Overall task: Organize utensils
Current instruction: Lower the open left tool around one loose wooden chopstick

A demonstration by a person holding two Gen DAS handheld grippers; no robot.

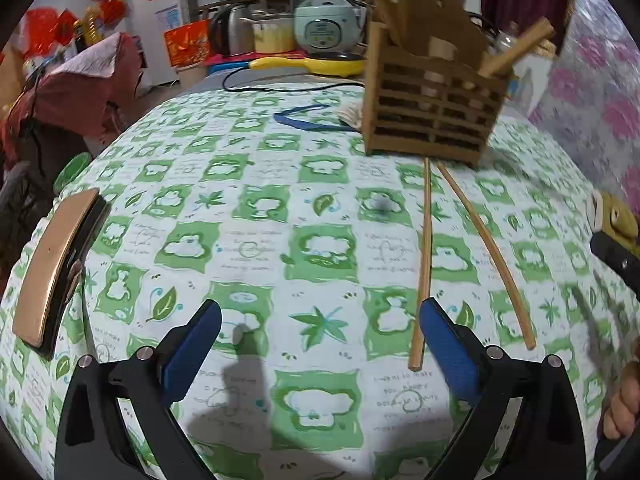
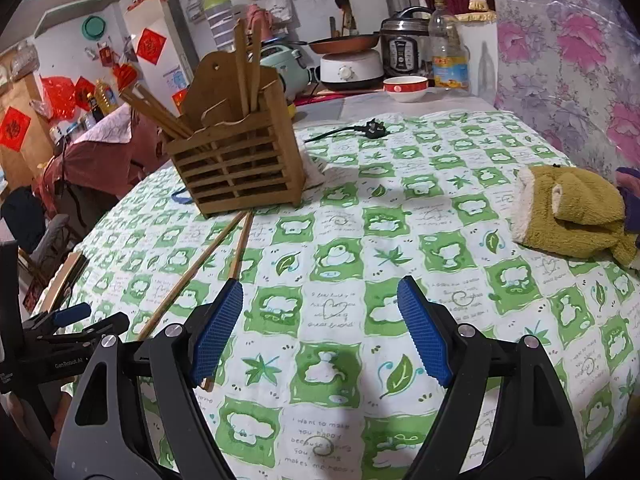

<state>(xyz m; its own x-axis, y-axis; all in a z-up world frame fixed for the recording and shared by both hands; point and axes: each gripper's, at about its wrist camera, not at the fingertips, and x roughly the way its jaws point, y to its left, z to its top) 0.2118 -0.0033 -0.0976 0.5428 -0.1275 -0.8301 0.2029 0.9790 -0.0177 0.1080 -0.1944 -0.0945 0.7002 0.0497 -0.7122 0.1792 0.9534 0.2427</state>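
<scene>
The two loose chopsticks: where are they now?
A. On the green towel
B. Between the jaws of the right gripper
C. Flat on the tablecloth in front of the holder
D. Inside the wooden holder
C: the two loose chopsticks lie flat on the tablecloth, reaching forward from the wooden holder.

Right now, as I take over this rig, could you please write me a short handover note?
Left tongs: open, empty, low over the green-and-white checked tablecloth.
Right tongs: open, empty.
Slatted wooden utensil holder stands upright with several chopsticks inside.
Two loose wooden chopsticks lie on the cloth in front of it.
Left: pick up both and drop them into the holder.
</scene>
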